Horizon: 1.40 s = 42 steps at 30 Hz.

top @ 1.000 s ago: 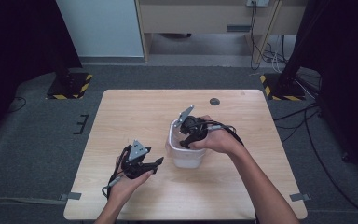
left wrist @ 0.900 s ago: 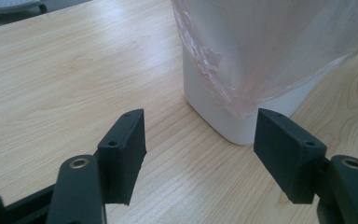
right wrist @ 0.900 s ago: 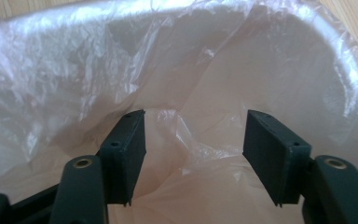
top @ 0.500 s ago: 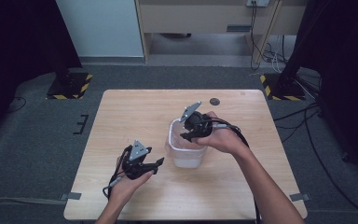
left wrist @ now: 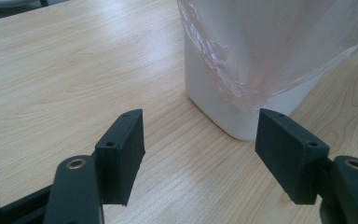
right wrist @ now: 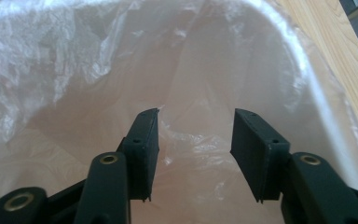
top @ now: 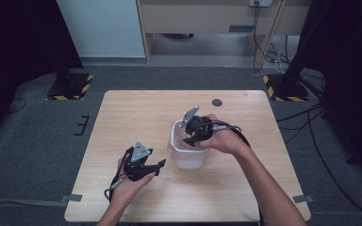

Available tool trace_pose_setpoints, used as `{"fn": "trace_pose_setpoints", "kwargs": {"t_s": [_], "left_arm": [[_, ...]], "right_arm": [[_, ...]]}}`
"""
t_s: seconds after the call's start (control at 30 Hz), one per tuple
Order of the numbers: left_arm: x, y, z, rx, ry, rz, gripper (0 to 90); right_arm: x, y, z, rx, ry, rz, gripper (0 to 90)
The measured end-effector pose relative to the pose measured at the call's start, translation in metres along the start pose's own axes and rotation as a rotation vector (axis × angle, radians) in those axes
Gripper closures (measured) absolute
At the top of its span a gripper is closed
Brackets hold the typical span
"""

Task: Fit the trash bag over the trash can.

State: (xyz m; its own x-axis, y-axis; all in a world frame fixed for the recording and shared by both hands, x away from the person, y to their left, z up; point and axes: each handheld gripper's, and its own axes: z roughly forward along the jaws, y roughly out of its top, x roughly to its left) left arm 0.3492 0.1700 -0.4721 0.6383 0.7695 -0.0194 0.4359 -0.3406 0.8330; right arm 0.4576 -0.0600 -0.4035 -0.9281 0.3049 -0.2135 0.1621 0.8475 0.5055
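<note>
Here we have the wooden table (top: pixel 136 113) as the broad stage, and on it the white bin (top: pixel 188 157) stands upright, its long axis vertical, lined with a thin plastic bag (right wrist: pixel 74 70) whose edge drapes over the rim and down the outside wall. Our right gripper (top: pixel 194 140) is the nearer one by far: it dips into the bin's mouth from above, so the bag's loose film lies straight ahead of and below its jaws, with a fold rising in the gap between them. Those jaws have just been opening and stand moderately apart, their pads not pressing on the film as far as we can tell. Our left gripper (top: pixel 159 167) rests low over the table, just beside the bin; the bin's wall and the hanging bag skirt lie ahead of it, slightly to one side, and its jaws stand wide with nothing between them. We judge the next move turns on the right jaws catching the liner below them.
</note>
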Motion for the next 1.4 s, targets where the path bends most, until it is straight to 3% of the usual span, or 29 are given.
{"fn": "trace_pose_setpoints", "kwargs": {"t_s": [0.13, 0.17, 0.3, 0.4, 0.53, 0.67, 0.73, 0.83, 0.87, 0.9, 1.03, 1.1, 1.13, 1.17, 1.2, 1.23, 1.27, 1.33, 1.37, 1.4], "left_arm": [[0.0, 0.0, -0.001, -0.001, 0.001, 0.0, 32.4], [0.0, 0.0, -0.001, -0.001, 0.001, -0.002, 32.2], [0.001, 0.0, -0.001, -0.003, 0.003, -0.007, 32.2], [0.001, 0.0, -0.001, 0.0, 0.002, -0.006, 32.2], [0.0, 0.0, -0.001, 0.0, 0.0, -0.005, 32.2], [0.001, 0.0, -0.001, -0.001, 0.001, -0.008, 32.2], [0.002, 0.0, -0.002, -0.002, 0.004, -0.01, 32.1], [0.004, -0.001, -0.002, -0.001, 0.013, -0.021, 30.9], [0.005, -0.001, -0.001, 0.003, 0.017, -0.024, 29.5], [0.006, -0.002, -0.001, 0.011, 0.025, -0.023, 29.5], [0.008, -0.004, 0.003, 0.04, 0.053, -0.043, 24.9], [0.009, -0.004, 0.004, 0.038, 0.067, -0.068, 19.9], [0.011, -0.005, 0.005, 0.048, 0.093, -0.082, 13.8], [0.011, -0.005, 0.005, 0.048, 0.093, -0.082, 11.9], [0.014, -0.006, 0.006, 0.053, 0.111, -0.106, 9.7], [0.014, -0.006, 0.006, 0.053, 0.111, -0.106, 7.8], [0.016, -0.007, 0.006, 0.064, 0.116, -0.113, 6.1], [0.02, -0.011, 0.007, 0.084, 0.141, -0.125, 4.6], [0.02, -0.011, 0.007, 0.084, 0.141, -0.125, 4.5], [0.021, -0.012, 0.006, 0.087, 0.147, -0.132, 4.5]], "right_arm": [[0.001, 0.001, 0.003, 0.003, 0.001, 0.003, 44.8], [0.0, 0.002, -0.001, -0.02, -0.007, 0.015, 45.5], [-0.001, 0.004, -0.01, -0.066, -0.012, 0.029, 51.6], [-0.001, 0.006, -0.016, -0.062, -0.01, 0.02, 61.6], [0.005, 0.009, -0.012, 0.012, 0.021, -0.001, 66.4], [0.008, 0.009, -0.002, 0.089, 0.03, -0.015, 58.3], [0.008, 0.009, 0.001, 0.092, 0.027, -0.016, 53.6], [0.004, 0.008, -0.004, 0.045, 0.002, 0.026, 47.7], [0.003, 0.006, -0.011, 0.0, -0.01, 0.06, 46.1], [0.003, 0.006, -0.011, 0.0, -0.01, 0.06, 43.2], [0.0, 0.001, -0.024, -0.084, -0.037, 0.111, 37.2], [0.001, -0.001, -0.03, -0.128, -0.042, 0.14, 33.7], [0.001, -0.004, -0.036, -0.183, -0.055, 0.168, 29.0], [0.001, -0.004, -0.036, -0.183, -0.055, 0.168, 29.0], [0.002, -0.006, -0.042, -0.224, -0.064, 0.205, 25.9], [0.002, -0.006, -0.042, -0.224, -0.064, 0.205, 25.9], [0.001, -0.008, -0.048, -0.26, -0.079, 0.242, 20.5], [-0.003, -0.011, -0.053, -0.299, -0.091, 0.28, 18.8], [-0.003, -0.011, -0.053, -0.299, -0.091, 0.28, 18.8], [-0.007, -0.015, -0.057, -0.336, -0.099, 0.324, 15.1]]}}
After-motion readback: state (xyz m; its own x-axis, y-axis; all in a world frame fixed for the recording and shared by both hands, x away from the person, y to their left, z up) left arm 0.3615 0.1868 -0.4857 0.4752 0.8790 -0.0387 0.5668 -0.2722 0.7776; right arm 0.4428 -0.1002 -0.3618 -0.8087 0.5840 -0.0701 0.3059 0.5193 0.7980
